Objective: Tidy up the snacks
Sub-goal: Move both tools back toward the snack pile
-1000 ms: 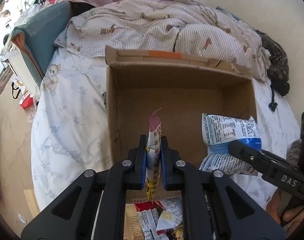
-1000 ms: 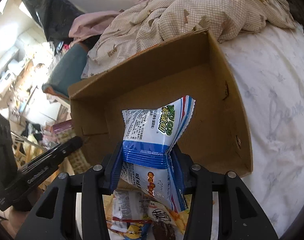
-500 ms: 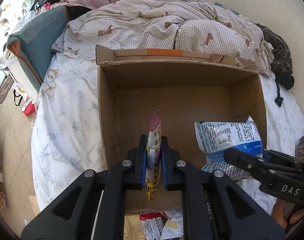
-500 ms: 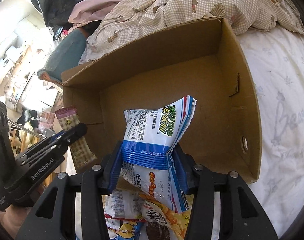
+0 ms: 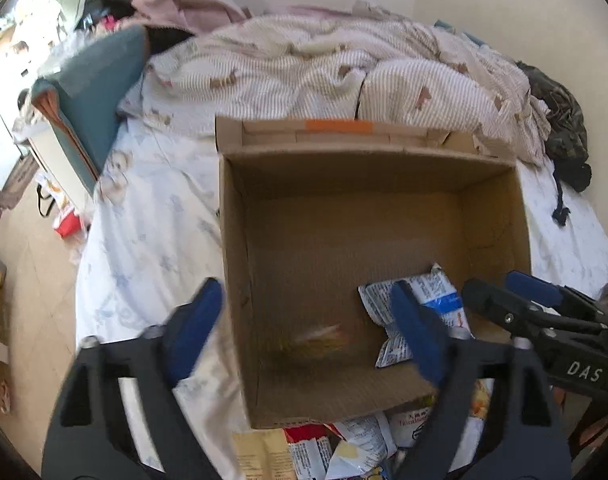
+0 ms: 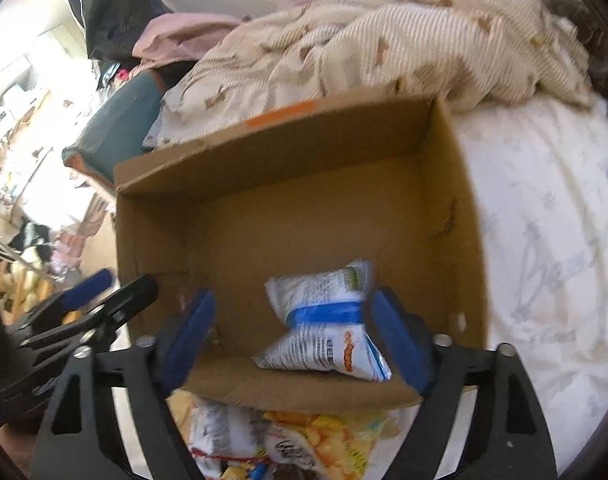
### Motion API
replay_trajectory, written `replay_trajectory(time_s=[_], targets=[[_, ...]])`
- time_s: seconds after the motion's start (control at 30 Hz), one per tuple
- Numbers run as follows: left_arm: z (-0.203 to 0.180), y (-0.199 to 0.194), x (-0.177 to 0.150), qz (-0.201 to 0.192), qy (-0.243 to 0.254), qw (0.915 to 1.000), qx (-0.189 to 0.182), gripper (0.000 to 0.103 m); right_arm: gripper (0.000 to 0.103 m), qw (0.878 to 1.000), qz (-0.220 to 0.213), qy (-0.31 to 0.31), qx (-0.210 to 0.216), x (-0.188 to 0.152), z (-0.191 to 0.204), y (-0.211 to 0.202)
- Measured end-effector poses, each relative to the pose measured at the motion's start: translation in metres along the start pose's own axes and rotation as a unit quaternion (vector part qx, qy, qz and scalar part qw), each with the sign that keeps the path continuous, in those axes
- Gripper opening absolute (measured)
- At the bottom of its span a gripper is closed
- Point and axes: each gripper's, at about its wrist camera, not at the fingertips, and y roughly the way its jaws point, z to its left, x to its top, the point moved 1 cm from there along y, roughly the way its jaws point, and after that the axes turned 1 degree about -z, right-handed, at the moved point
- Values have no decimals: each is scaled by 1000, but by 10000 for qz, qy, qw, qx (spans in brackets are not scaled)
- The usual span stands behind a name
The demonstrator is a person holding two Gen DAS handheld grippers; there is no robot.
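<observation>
An open cardboard box [image 5: 231, 264] [image 6: 464, 208] lies on the bed. My left gripper [image 5: 304, 332] is open over the box's near left corner; a small yellow and pink snack packet [image 5: 318, 338] shows blurred on the box floor below it. My right gripper [image 6: 293, 334] is open over the near edge; a white and blue snack bag [image 6: 328, 320] lies between its fingers, free, and also shows in the left wrist view [image 5: 424, 296]. The right gripper appears at the right of the left wrist view [image 5: 516, 300]. Several more snack bags [image 5: 344, 448] [image 6: 279, 444] lie in front of the box.
A crumpled checked quilt [image 5: 344, 68] is heaped behind the box. A teal cushion [image 5: 95, 92] stands at the bed's left edge, with cluttered floor [image 5: 31, 248] beyond. A dark garment [image 5: 560, 128] lies at the right on the white sheet [image 6: 544, 240].
Both grippers have opened. The thin packet has dropped from the left gripper into the box, and the white and blue bag has dropped from the right gripper onto the box floor.
</observation>
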Motion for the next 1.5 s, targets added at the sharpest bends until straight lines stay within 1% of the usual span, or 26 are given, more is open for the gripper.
replay_trajectory(time_s=[0.13,0.2,0.3,0.4,0.47,0.53,0.6,0.67,0.73,0.8,0.93,1.07,1.3,1.5], targets=[[-2,-6,5,-146,79,9999,18,86,88,9998,15,117,143,3,-3,-2],[-1,-8,6,-195,66,9998,29,86,88,9998,-7,126,141,4,-4,-3],[2,-11,7,-250,3,9996,146,86,88,9998,-111,76,110,6,-4,-8],[7,-15,7,-293,-78,9994,170,86,88,9994,-195,198,207,7,-5,-15],[9,-20,6,-352,-93,9989,289,86,88,9992,-253,205,210,8,-4,-21],[12,-26,5,-396,-116,9986,344,86,88,9993,-290,153,181,7,-3,-26],[17,-33,3,-424,-174,9985,303,86,88,9992,-334,116,159,5,-4,-33],[21,-42,0,-534,-227,9980,256,86,88,9991,-355,172,164,3,-6,-41],[23,-52,-2,-656,-151,9971,367,86,88,9986,-384,310,209,-1,-10,-49],[23,-59,-2,-686,-91,9970,351,86,88,9980,-401,418,252,-4,-11,-57],[32,-80,-9,-840,-201,9956,351,86,88,9977,-454,429,259,-16,-10,-71],[40,-86,-27,-629,-340,9969,319,86,88,9978,-369,388,401,-35,-3,-80],[48,-101,-50,-558,-418,9964,482,86,88,9987,-256,356,246,-62,2,-89],[57,-106,-73,-253,-665,9966,413,86,88,9991,-204,361,128,-80,1,-97]])
